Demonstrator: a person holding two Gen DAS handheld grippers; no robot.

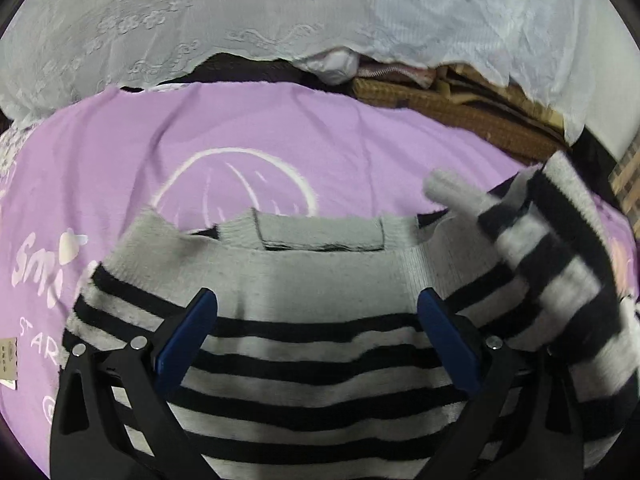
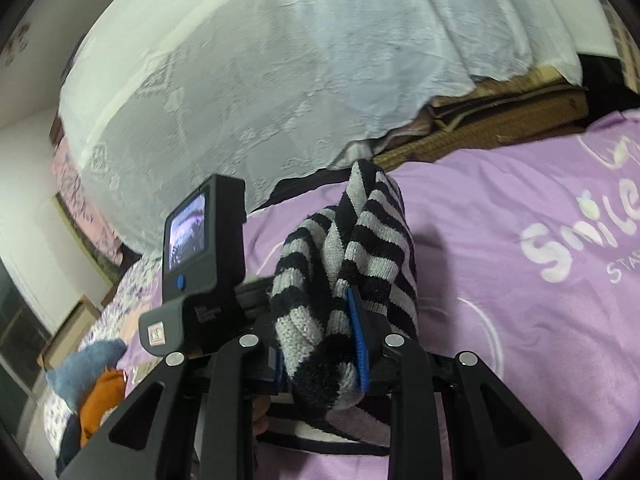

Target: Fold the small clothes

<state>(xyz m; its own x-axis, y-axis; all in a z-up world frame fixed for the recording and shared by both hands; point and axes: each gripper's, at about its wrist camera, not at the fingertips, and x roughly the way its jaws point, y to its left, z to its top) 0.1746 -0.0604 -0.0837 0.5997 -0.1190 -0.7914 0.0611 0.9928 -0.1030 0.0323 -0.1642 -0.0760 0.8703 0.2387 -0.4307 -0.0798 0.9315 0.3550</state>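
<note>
Risk of sleeve slipping mid-fold

Right tongs [image 2: 320, 336] clamped on bunched sleeve [image 2: 348, 264] of striped sweater [image 1: 320, 280], lifted beyond the tips; left tongs [image 1: 316, 312] apart, sweater body flat between them on purple bed cover [image 1: 280, 128]. Thick knit could slide free or drag the unpinned body askew.

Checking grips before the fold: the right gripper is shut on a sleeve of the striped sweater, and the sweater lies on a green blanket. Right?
Not quite: the blanket is purple, as the left wrist view shows. The right gripper is indeed shut on the striped sweater sleeve.
</note>
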